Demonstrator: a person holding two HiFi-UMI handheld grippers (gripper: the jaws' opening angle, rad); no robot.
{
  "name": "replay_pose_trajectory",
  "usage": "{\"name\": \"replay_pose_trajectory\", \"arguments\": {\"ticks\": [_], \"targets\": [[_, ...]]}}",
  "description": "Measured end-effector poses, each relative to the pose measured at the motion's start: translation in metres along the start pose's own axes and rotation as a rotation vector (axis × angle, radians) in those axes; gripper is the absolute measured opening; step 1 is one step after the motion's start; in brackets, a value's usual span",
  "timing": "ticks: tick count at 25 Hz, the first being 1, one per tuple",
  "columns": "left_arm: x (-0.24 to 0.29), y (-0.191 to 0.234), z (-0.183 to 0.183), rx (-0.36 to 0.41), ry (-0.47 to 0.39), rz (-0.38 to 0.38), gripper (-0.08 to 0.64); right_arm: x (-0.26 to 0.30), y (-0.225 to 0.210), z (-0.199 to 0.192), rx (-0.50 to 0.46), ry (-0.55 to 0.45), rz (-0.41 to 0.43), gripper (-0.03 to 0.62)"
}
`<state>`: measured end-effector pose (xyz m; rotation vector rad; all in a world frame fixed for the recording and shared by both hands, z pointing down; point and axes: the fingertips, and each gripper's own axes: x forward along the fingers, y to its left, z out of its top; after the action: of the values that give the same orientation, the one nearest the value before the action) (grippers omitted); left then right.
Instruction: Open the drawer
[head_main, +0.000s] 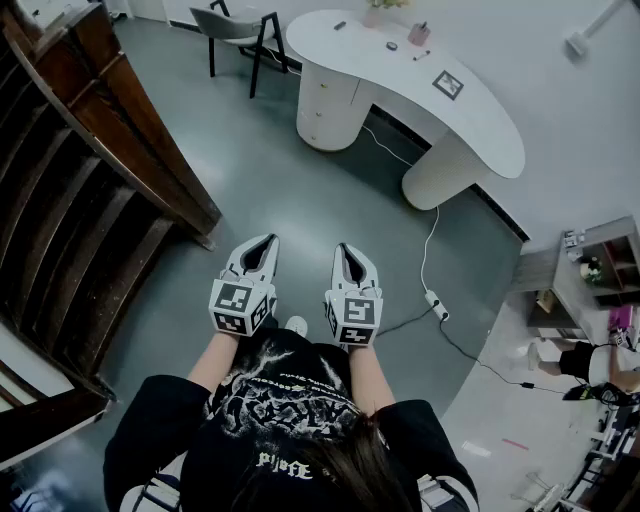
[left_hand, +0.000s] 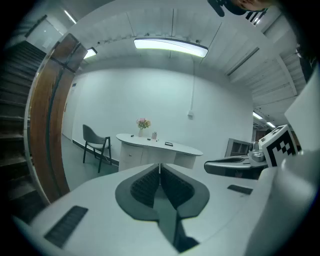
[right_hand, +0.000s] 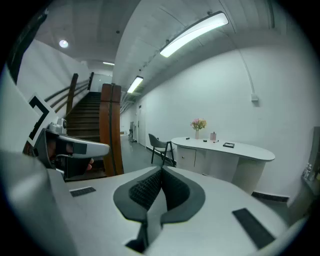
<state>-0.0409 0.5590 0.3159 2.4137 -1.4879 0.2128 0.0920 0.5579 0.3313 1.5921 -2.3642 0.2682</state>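
At the left, near the wooden staircase, the left gripper has its jaws pressed together on nothing. Just beside it, the right gripper is likewise closed and empty. The drawer sits in the white desk, well apart, straight ahead, and looks marginally nearer the right gripper.

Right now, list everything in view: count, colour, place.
desk: one, white, curved, far side of the floor
drawers: count unclear, white, in the desk's left pedestal, closed
chair: one, grey, left of the desk
flowers: one bunch, pink, on the desk
staircase: one, brown wood, left side
power strip: one, white, on the floor near the desk
shelf unit: one, grey, right edge
left gripper: one, white, shut, empty
right gripper: one, white, shut, empty
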Motion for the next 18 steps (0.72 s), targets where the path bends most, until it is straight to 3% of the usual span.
{"name": "replay_pose_trajectory", "arguments": {"ticks": [10,18], "targets": [[-0.002,-0.021,-0.012,0.013,0.008,0.001,0.03,-0.013,-0.013,-0.016,0.079,-0.007,0.009,0.025],[0.033,-0.019,-0.011,0.008,0.015,-0.04,0.031,0.005,-0.036,-0.022,0.085,0.019,-0.029,0.025]]}}
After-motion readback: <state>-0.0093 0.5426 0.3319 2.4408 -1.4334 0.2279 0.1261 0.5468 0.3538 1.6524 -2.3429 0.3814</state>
